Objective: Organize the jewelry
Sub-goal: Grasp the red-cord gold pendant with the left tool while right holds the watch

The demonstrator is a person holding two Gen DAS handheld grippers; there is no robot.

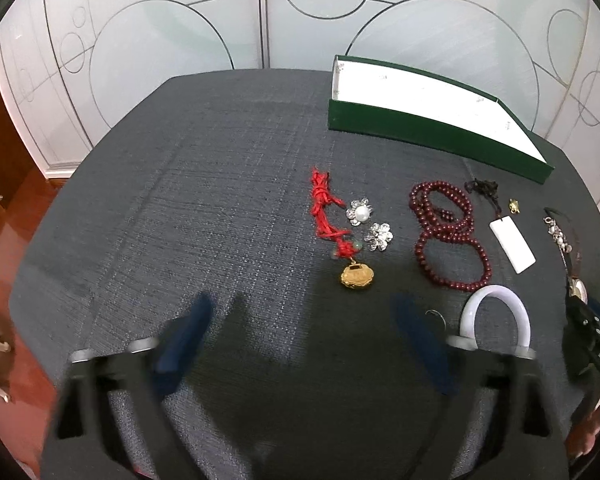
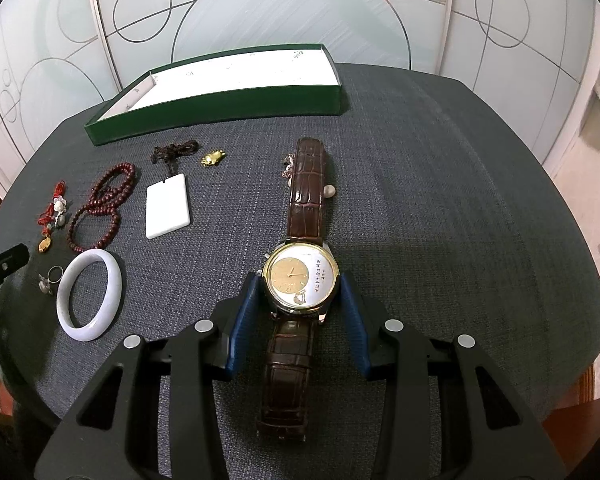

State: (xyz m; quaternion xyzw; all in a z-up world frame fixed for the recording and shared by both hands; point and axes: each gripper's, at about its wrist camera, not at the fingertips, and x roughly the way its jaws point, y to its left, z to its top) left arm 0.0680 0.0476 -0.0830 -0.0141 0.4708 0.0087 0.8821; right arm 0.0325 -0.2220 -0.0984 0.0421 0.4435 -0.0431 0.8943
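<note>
Right wrist view | our right gripper is pinching one round, gold-rimmed watch near the desk's front edge | our left gripper is hanging spread, pinching nothing | we are counting one green rectangular box at the back edge, one smooth white bangle, one red bead string.

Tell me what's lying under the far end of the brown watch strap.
A silvery chain piece pokes out left of the watch strap and a pale bead shows at its right edge; whatever joins them beneath the leather is covered.
</note>
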